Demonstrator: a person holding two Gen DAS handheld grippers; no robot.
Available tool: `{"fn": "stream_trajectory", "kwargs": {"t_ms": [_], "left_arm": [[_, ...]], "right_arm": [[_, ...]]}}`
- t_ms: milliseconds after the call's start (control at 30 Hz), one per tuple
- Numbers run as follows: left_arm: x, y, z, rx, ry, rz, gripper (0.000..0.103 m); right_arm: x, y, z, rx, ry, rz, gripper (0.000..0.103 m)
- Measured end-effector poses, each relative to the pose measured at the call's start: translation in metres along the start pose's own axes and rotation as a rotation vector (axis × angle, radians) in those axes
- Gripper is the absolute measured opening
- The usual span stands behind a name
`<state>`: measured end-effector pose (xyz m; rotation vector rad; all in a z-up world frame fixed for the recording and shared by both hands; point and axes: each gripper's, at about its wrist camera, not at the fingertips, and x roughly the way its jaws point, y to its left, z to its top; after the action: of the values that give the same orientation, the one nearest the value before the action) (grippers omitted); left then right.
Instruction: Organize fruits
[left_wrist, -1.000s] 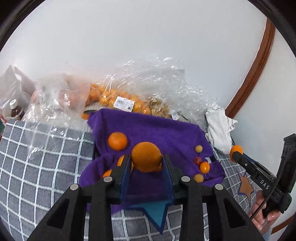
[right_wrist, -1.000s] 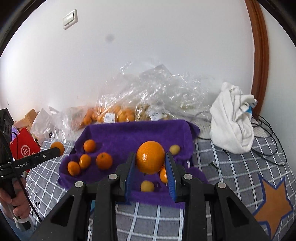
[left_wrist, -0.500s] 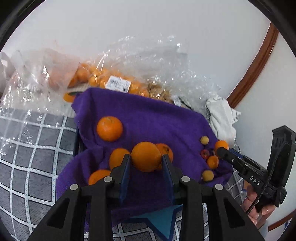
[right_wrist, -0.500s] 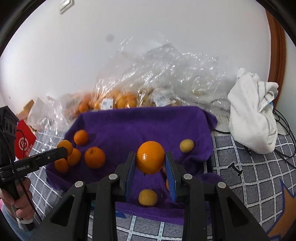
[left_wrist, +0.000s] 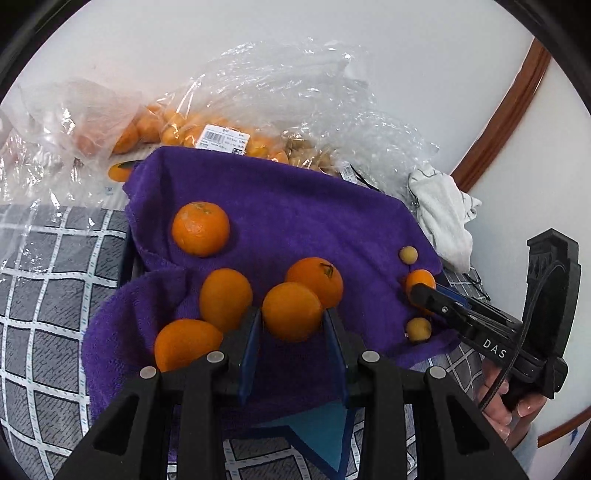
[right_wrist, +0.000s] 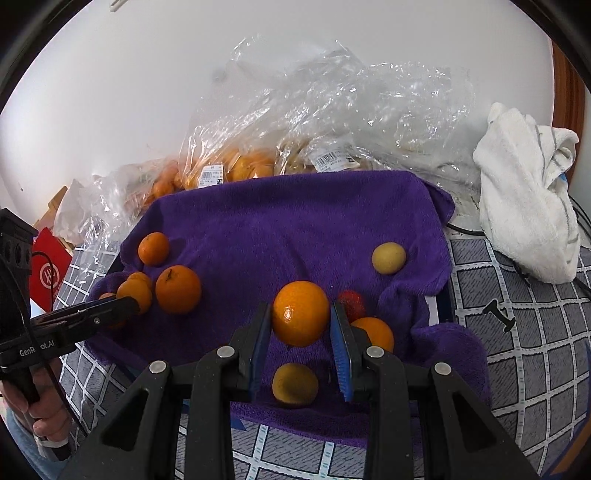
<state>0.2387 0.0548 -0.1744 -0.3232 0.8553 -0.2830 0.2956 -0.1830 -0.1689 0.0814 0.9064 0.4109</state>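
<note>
1. Left gripper (left_wrist: 292, 325) clamps an orange (left_wrist: 291, 311), low over the towel (left_wrist: 295, 206) beside four oranges.
2. Right gripper (right_wrist: 300, 328) pinches another orange (right_wrist: 300, 313) above small fruit.
3. Risk: either one, once released, may roll and scatter its neighbours.
4. Only the right view shows the strawberry (right_wrist: 351, 300); it is hidden in the left.

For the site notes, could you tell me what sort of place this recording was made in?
Probably a room in a home, with the work done on a bed or a floor mat: a grey checked cover against a white wall, a purple towel spread for fruit, and shop-labelled fruit bags.
</note>
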Motion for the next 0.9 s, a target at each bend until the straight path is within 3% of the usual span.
{"fn": "stream_trajectory", "kwargs": {"t_ms": [433,700,833,900], "left_arm": [[0.006,-0.016,-0.006,0.099,-0.002,0.079,0.032],[0.004,-0.012,-0.004,0.081,-0.001,0.053,0.033],[-0.002,-0.013,-0.003,0.069,-0.027,0.032,0.05],[-0.006,-0.016,-0.003,0.082,-0.046,0.037,0.053]], "right_arm": [[0.003,0.004,-0.007,-0.036,0.006,-0.024,0.032],[0.001,0.0,-0.007,-0.009,-0.006,-0.002,0.038],[-0.006,-0.003,-0.007,0.009,-0.015,-0.002,0.042],[-0.015,-0.002,-0.007,0.007,-0.029,-0.02,0.042]]}}
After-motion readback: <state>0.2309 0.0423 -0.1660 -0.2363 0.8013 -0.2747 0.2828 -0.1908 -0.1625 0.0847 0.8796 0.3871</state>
